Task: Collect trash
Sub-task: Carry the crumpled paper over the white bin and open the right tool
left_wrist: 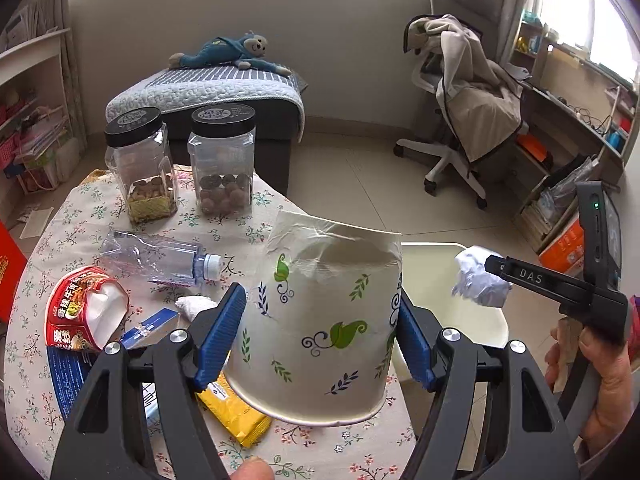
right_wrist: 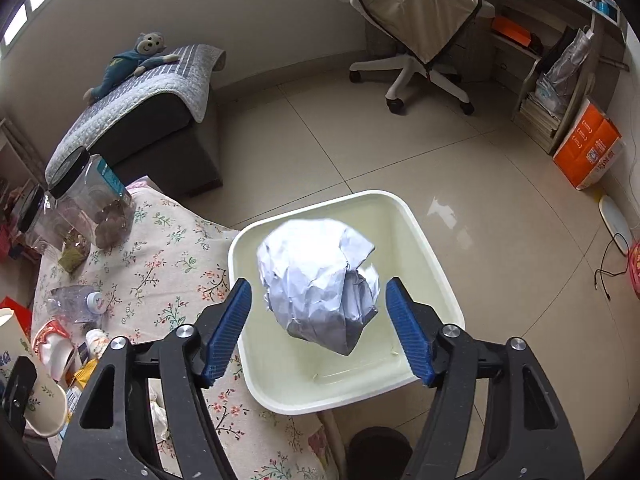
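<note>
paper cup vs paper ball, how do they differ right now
The paper cup is printed with leaves and clamped between the left gripper's pads; the paper ball is plain white, crumpled, and loose between the right gripper's open pads, over the bin. Both are paper, off the table.

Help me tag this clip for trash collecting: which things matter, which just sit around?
Job: paper cup in left claw, paper ball at open right claw, white bin, crushed bottle, noodle cup, yellow wrapper.
Lying about: two nut jars, plush monkey, office chair.
</note>
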